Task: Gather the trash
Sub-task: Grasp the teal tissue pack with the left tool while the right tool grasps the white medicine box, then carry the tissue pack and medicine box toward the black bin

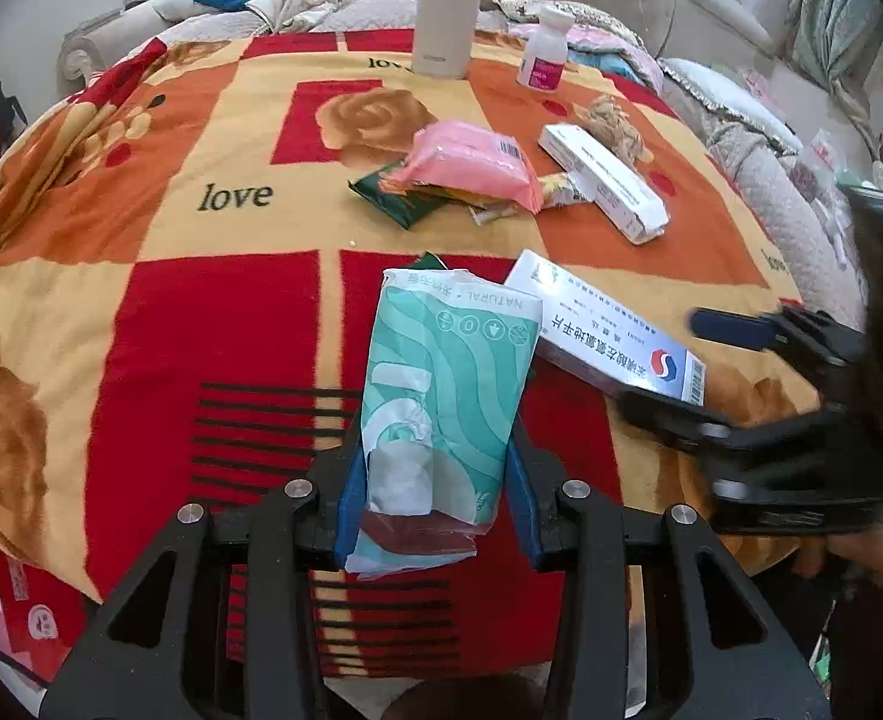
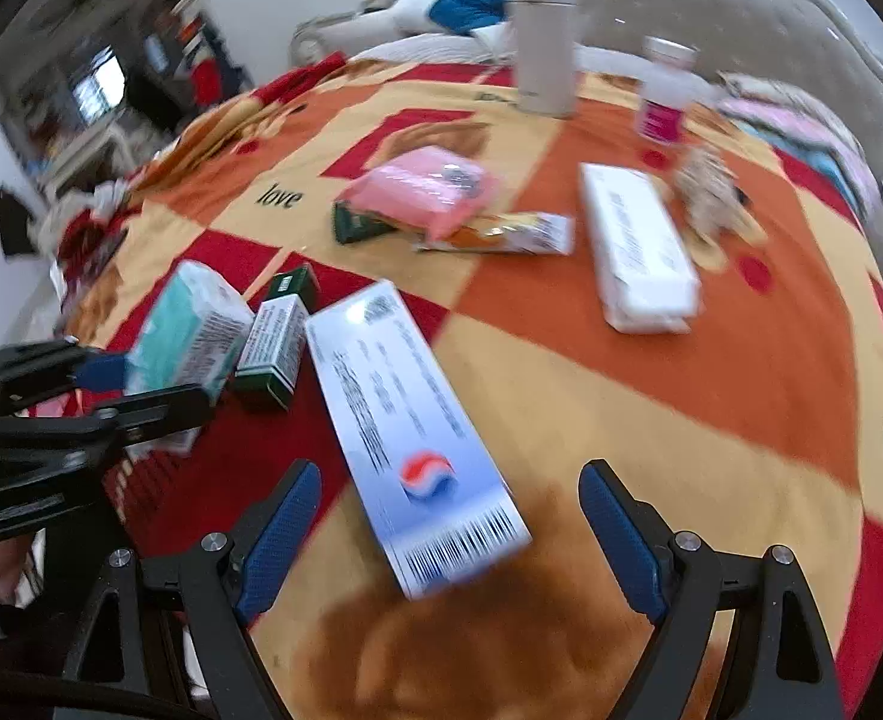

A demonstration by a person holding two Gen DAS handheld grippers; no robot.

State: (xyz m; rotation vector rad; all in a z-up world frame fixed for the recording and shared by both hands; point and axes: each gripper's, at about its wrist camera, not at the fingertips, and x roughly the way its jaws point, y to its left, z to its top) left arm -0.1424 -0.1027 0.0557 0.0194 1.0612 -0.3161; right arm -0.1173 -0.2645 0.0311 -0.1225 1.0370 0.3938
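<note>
Gripping a teal tissue pack (image 1: 441,396), the left gripper (image 1: 435,504) has its blue jaws clamped on the pack's two sides above a red, orange and yellow blanket (image 1: 213,312) spread over the worktop. Right gripper (image 2: 450,531): jaws wide apart, nothing between the pads; the near end of a white-and-blue medicine box (image 2: 411,438) lies just ahead of them. A green carton (image 2: 273,342) sits between pack and box. Farther back: pink packet (image 1: 471,165), long white box (image 1: 603,180), cream flask (image 1: 444,12), small pill bottle (image 1: 543,48).
</note>
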